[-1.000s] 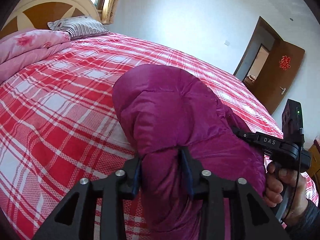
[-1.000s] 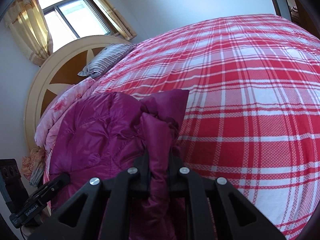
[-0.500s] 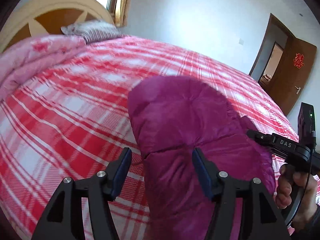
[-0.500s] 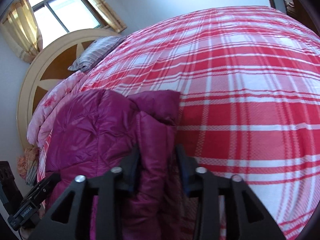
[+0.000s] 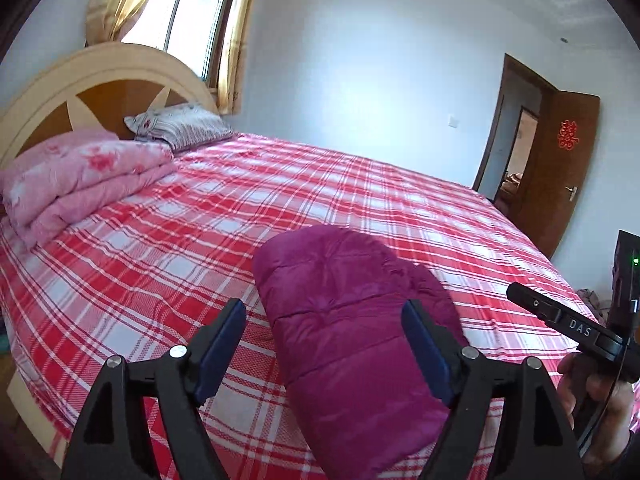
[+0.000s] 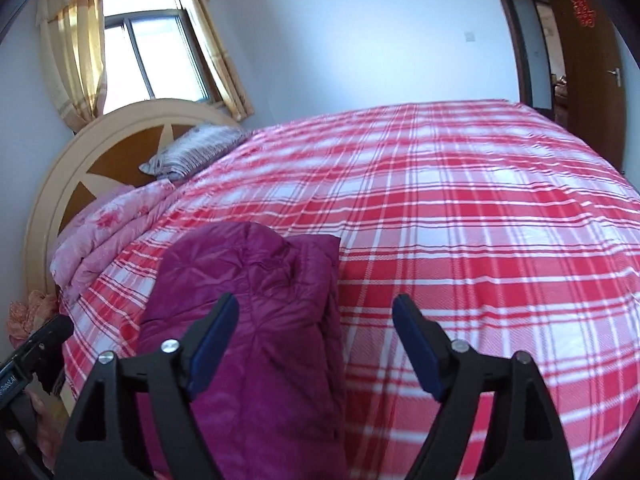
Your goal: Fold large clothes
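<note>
A folded magenta puffer jacket (image 5: 352, 344) lies on the red-and-white plaid bedspread (image 5: 360, 184) near the bed's close edge, with both handheld grippers poised above it. The left gripper (image 5: 324, 344) and the right gripper (image 6: 314, 340) have just been opening; their jaws now stand wide, blue pads clear of the fabric and gripping nothing. A pink floral quilt (image 5: 76, 176) and striped pillow (image 5: 180, 126) sit by the headboard (image 5: 100, 80).

Magenta quilted jacket (image 5: 352, 332), folded into a compact puffy bundle, lying flat below and ahead of the open claws, untouched
</note>
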`<act>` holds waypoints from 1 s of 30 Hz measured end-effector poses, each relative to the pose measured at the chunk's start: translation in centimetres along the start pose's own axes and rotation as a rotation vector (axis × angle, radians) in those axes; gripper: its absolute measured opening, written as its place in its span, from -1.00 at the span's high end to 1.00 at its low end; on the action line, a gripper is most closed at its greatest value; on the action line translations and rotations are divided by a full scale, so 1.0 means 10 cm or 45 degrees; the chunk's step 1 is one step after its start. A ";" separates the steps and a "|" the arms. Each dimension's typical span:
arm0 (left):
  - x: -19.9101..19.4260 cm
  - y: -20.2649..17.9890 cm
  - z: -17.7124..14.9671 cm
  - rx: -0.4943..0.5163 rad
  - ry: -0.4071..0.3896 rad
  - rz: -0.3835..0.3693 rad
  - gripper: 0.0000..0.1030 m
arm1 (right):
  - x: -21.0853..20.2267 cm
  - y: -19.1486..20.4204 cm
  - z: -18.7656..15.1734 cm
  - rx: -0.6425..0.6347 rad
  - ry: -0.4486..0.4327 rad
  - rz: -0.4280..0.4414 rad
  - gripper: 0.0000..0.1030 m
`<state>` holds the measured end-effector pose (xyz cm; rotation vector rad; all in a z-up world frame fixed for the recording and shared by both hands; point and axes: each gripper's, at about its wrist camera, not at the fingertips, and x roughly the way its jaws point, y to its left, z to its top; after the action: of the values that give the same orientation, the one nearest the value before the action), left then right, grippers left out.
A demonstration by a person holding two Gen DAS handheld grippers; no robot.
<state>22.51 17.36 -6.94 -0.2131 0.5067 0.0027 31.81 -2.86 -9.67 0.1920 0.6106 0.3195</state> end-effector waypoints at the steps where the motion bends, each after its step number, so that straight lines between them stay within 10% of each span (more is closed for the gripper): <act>1: -0.04 -0.01 0.01 0.006 -0.008 0.000 -0.57 | -0.08 0.02 -0.01 0.002 -0.013 -0.002 -0.62; 30: -0.32 -0.08 0.07 0.028 -0.077 -0.051 -0.58 | -0.93 0.53 -0.13 -0.173 -0.196 -0.031 -0.87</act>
<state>20.09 16.93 -4.60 -0.2008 0.4421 -0.0352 22.61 -1.06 -4.32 0.0777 0.4371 0.3184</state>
